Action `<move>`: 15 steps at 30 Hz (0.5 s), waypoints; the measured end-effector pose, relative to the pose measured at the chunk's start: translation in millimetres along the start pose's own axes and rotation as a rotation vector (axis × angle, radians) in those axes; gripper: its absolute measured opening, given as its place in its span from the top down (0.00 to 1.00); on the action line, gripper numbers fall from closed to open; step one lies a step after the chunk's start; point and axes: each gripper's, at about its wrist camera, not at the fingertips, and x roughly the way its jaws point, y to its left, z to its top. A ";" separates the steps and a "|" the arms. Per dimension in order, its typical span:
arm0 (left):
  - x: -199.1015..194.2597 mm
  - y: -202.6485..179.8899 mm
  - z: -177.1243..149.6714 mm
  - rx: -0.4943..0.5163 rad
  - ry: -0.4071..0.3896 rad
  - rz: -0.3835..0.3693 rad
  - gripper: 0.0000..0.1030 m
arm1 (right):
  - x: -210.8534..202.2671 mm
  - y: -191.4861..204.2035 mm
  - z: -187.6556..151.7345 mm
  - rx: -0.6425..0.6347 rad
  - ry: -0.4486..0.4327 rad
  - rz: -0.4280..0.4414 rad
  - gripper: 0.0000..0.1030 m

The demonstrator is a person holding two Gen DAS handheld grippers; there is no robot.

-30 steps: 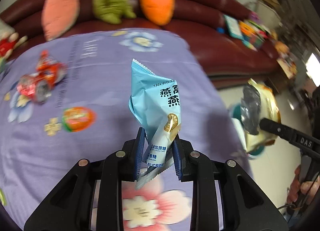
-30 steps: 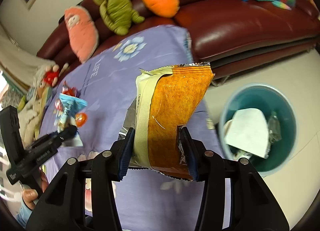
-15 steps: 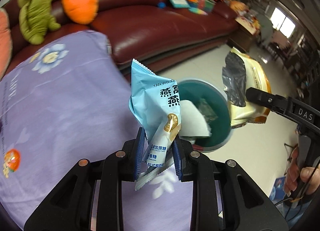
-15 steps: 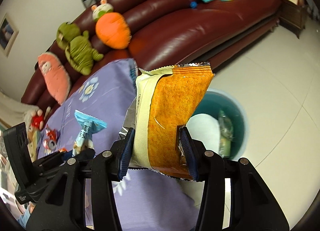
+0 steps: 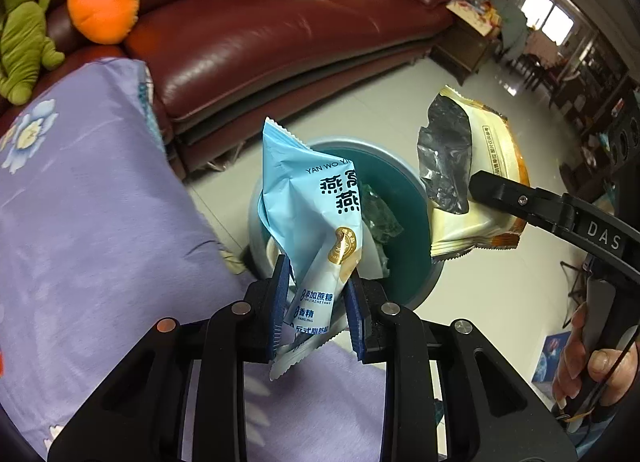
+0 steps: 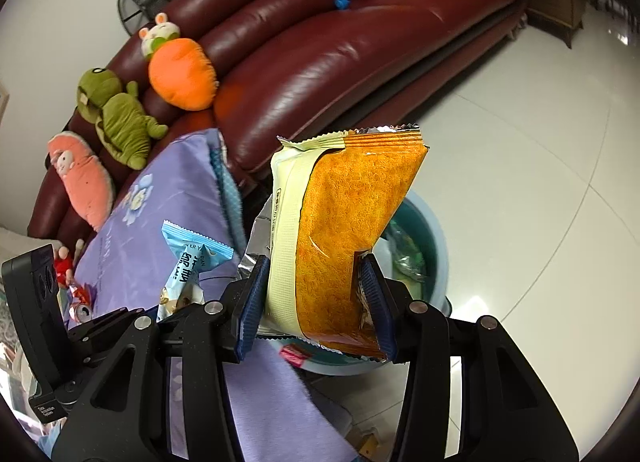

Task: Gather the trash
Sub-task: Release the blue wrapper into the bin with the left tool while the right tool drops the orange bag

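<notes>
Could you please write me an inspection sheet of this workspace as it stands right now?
Surface: purple flowered cloth, beside white tile floor.
Job's things: blue wrapper and orange wrapper, both held up near the teal bin, which already holds trash.
Clutter: crushed can on the cloth.
Grippers: left gripper shut on the blue wrapper; right gripper shut on the orange wrapper.
Cables: thin cord by the hand.
Surroundings: red sofa with plush toys.

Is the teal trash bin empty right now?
No, the teal trash bin already holds white paper and a crumpled clear wrapper in the left wrist view.
</notes>
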 end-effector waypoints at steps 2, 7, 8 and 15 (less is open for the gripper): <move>8.0 -3.3 1.9 0.005 0.012 -0.006 0.73 | 2.6 -4.5 0.4 0.010 0.004 -0.008 0.56; 21.3 -9.2 3.1 0.016 0.032 -0.014 0.73 | 10.0 -13.2 3.5 0.026 0.013 -0.018 0.56; 23.1 -9.9 3.8 0.018 0.035 -0.015 0.73 | 11.3 -15.0 4.2 0.029 0.013 -0.020 0.56; 34.9 -14.5 8.2 0.029 0.052 -0.022 0.66 | 16.5 -21.0 6.9 0.036 0.020 -0.032 0.56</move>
